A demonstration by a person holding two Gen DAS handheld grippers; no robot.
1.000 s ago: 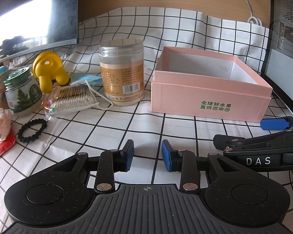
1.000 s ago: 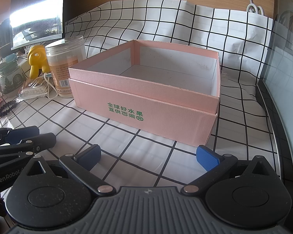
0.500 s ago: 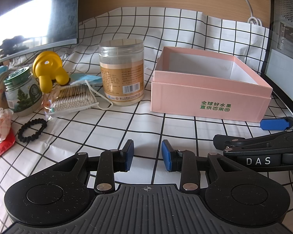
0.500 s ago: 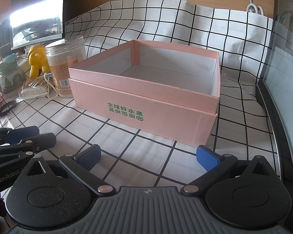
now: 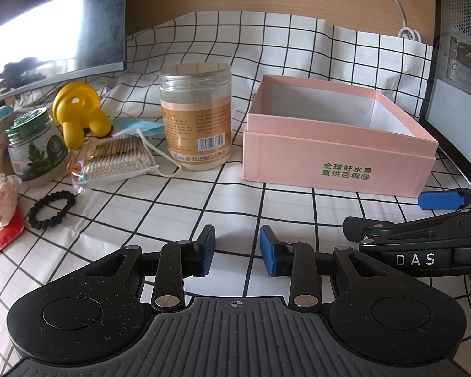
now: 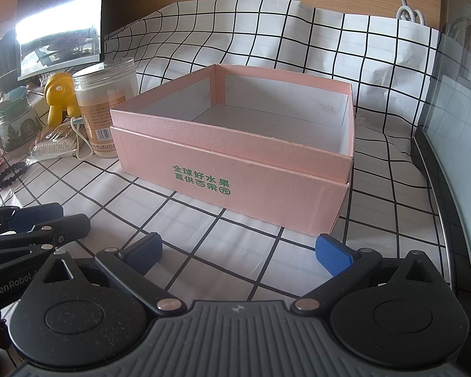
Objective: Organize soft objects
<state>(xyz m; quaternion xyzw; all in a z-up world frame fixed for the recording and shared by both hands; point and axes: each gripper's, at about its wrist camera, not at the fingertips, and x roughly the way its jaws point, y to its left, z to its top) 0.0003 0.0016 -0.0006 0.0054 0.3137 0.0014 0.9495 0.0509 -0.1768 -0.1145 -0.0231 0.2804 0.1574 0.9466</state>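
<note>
Nothing is moving since a second ago, so you are not yet sorting. Pink box (image 6: pixel 235 169), printed 全球好水果, is sitting empty. Right gripper (image 6: pixel 238 249) is gaping wide; left gripper (image 5: pixel 237 254), narrowly parted, is holding nothing. Soft scrunchie (image 5: pixel 0 188) and black hair tie (image 5: pixel 51 209) are waiting far left.

The jar (image 5: pixel 196 117) stands just left of the box (image 5: pixel 336 154), swabs (image 5: pixel 116 161) further left.
</note>
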